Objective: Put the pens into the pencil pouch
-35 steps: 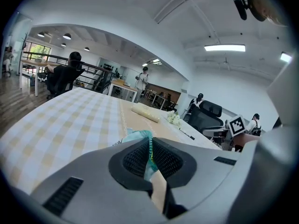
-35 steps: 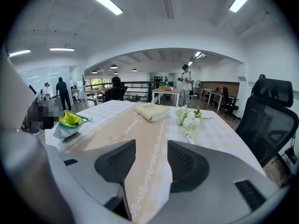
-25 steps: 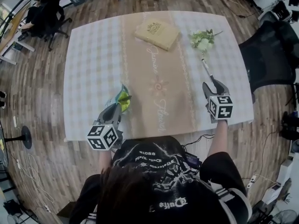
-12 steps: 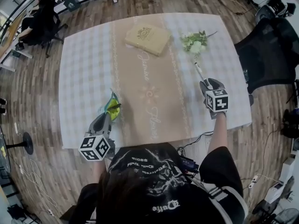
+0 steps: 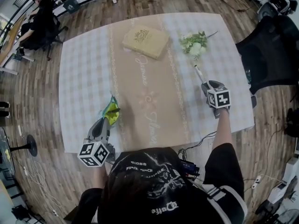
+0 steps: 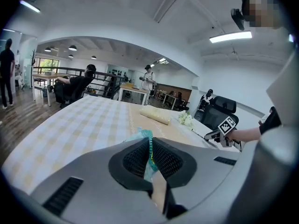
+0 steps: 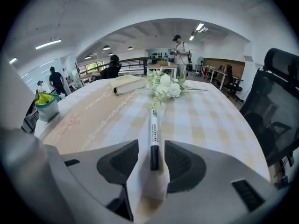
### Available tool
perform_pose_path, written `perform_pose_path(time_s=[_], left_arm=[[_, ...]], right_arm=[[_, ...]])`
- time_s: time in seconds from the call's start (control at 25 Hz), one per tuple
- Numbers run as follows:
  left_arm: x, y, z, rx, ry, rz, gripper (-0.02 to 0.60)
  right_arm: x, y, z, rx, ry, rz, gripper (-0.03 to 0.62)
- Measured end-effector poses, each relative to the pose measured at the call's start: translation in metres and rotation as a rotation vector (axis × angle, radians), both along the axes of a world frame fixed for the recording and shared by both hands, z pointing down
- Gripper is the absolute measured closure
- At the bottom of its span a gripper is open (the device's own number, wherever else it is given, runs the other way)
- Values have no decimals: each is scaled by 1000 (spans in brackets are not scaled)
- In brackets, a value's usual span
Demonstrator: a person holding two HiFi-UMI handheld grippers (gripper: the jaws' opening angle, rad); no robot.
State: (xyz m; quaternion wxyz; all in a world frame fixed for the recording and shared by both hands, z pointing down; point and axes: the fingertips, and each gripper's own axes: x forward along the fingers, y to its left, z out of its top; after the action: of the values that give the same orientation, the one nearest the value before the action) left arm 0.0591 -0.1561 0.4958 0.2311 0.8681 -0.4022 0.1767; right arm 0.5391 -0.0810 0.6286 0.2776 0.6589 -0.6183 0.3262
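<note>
1. Checked cloth covers the office table (image 5: 84, 69), with a beige runner (image 5: 154, 101) down its middle. A cream hardback book (image 5: 145, 41) lies at the runner's far end, and white flowers with green leaves (image 5: 194, 43) lie just right of it.
2. Left of the runner, the left gripper (image 5: 108, 119) is clenched on the edge of a green-and-teal fabric pencil pouch (image 5: 111, 110).
3. Right of the runner, a white pen with a black cap (image 5: 200, 74) lies on the cloth. Its capped end sits between the jaws of the right gripper (image 5: 209, 85); they have just been closing yet stand clear of it.
</note>
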Motion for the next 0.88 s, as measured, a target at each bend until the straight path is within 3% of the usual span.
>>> perform_pose_path(time_s=[0.52,0.68,0.88], left_arm=[[-3,-3,2,-10,-10,-22,546],[-4,0,0,-10,-10,-24,546],[-6,3,0,-9,-10,-28,546]], right_arm=[[7,0,18,-45,-32,-9,419],[8,3,18,-53,-26,-1,517],[10,2,14,-56,-30,22,523]])
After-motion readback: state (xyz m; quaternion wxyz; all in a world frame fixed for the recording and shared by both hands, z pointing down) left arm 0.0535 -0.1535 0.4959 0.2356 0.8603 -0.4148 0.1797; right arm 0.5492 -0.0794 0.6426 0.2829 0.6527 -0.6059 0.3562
